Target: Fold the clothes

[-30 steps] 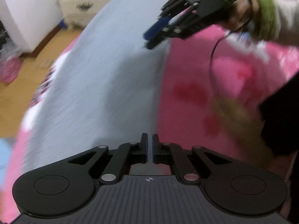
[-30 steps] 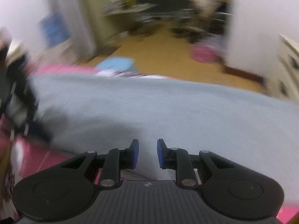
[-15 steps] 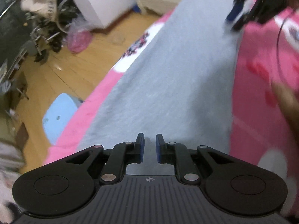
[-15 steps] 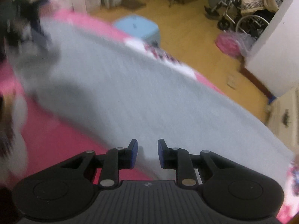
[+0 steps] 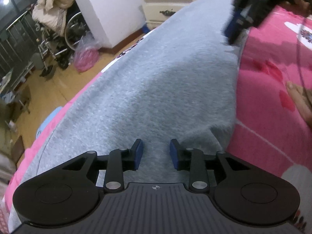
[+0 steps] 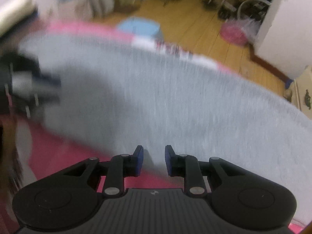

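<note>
A long grey fleece garment (image 5: pixel 159 81) lies flat along the edge of a bed with a pink cover (image 5: pixel 273 89). My left gripper (image 5: pixel 156 146) hovers over its near end, close to the right-hand edge. Its jaws are opening, and only cloth below shows in the gap. Far along the same edge, my right gripper (image 5: pixel 239 25) points down at the cloth. In the right wrist view the right gripper (image 6: pixel 154 152) stands slightly open over the garment's (image 6: pixel 175 101) near edge, holding nothing. The left gripper (image 6: pixel 39 89) is a dark blur there.
A person's hand (image 5: pixel 300 101) rests on the pink cover at the right. Beyond the bed edge are a wooden floor (image 5: pixel 64 78), a cream dresser (image 5: pixel 165 3), a pink bag (image 5: pixel 85 56), a wheelchair (image 5: pixel 64 33) and a blue stool (image 6: pixel 138 27).
My left gripper's jaws went from shut to apart, and its view swung towards the floor side. The right gripper drew away to the garment's far end.
</note>
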Tool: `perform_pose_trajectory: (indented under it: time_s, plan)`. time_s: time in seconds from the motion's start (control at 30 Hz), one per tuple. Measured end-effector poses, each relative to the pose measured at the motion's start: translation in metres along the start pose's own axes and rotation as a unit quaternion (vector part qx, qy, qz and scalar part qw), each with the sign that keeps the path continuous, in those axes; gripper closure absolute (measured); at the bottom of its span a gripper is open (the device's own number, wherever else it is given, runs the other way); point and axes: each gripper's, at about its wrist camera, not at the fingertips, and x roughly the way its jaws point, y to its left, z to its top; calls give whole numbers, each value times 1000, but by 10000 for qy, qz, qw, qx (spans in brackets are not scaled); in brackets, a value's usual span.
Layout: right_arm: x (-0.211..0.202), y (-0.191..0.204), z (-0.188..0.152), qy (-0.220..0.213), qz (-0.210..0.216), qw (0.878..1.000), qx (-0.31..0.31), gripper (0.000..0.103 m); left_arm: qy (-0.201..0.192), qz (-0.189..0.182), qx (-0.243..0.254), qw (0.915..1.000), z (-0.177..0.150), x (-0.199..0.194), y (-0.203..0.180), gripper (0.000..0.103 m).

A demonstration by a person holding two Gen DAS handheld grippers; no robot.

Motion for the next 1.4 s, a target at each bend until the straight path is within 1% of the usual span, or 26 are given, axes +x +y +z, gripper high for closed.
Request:
perform_pose_trajectory:
  time_s: [0.03,0.07,0.1,0.13,0.17,0.23,0.27,0.33,0.4,0.47,0.5,0.57,0.63,0.7,0.73,0.83,0.87,0.9,0.97,1.0,1.07,1.17,1.23,1.27,1.33,1.4]
  plan:
    - [5,-5,0,-65,51,9998,189,76,-27,-31,-39,10000,-2,1,1,72]
    - [15,-9,-5,55,14,9996,284,70,-46,-68,-99,9999,-3,2,3,71]
    - [27,-12,-14,293,-147,9992,248,68,-53,-116,-206,9997,-5,2,7,69]
    - [32,-17,-26,340,-219,9990,193,68,-54,-170,-341,9993,-7,1,11,67]
    - [28,-24,-33,240,-139,9992,270,68,-54,-225,-476,9986,-8,-1,16,66]
    - [14,-32,-31,333,-176,9977,563,68,-86,-320,-769,9965,-11,-6,27,66]
    - [5,-33,-29,263,-264,9975,594,68,-158,-328,-901,9953,-11,-10,31,66]
    - [-10,-35,-22,-63,-348,9977,576,68,-329,-319,-1002,9939,-7,-13,34,66]
    - [-15,-39,-16,-405,-463,9963,598,68,-444,-348,-996,9934,0,-10,32,66]
    - [-9,-48,-17,-721,-607,9933,663,68,-435,-424,-751,9953,7,-3,20,66]
    - [-2,-55,-20,-784,-697,9922,680,68,-379,-386,-554,9970,7,2,12,66]
    - [19,-72,-39,-533,-797,9927,728,68,-212,-217,-95,9995,5,11,-3,66]
    - [17,-81,-56,-665,-699,9921,796,68,-240,-70,143,9996,-2,11,-12,66]
    - [5,-89,-58,-527,-793,9915,881,69,-243,-115,7,9996,-5,9,-8,66]
    - [-2,-91,-56,-575,-880,9907,862,69,-226,-158,-99,9996,-5,8,-5,66]
    - [-13,-100,-45,-1047,-982,9856,895,69,-173,-262,-355,9989,-5,7,0,66]
    - [-12,-105,-45,-1169,-989,9832,994,68,-157,-261,-364,9989,-4,6,0,66]
    - [-8,-111,-48,-1188,-1018,9820,1060,68,-137,-250,-354,9990,-4,5,-1,66]
    - [8,-124,-65,-971,-1200,9821,1077,68,-94,-220,-323,9992,-3,5,-1,66]
    - [8,-130,-78,-1068,-1140,9813,1121,68,-80,-216,-335,9992,-4,4,-1,65]
    - [-4,-147,-99,-1106,-1063,9770,1483,69,-55,-241,-483,9985,-5,5,3,62]
    - [-25,-162,-114,-970,-1482,9686,1743,69,-14,-326,-771,9965,-6,5,11,60]
    - [-32,-165,-110,-988,-1633,9629,1909,69,5,-326,-796,9963,-6,5,11,60]
    - [-35,-165,-105,-1084,-1674,9607,1931,69,13,-320,-795,9963,-6,5,11,60]
    - [-35,-162,-92,-1394,-1531,9589,1940,69,29,-298,-780,9965,-5,4,10,60]
    - [-26,-164,-85,-1476,-1438,9589,1949,69,66,-277,-780,9965,-4,4,10,60]
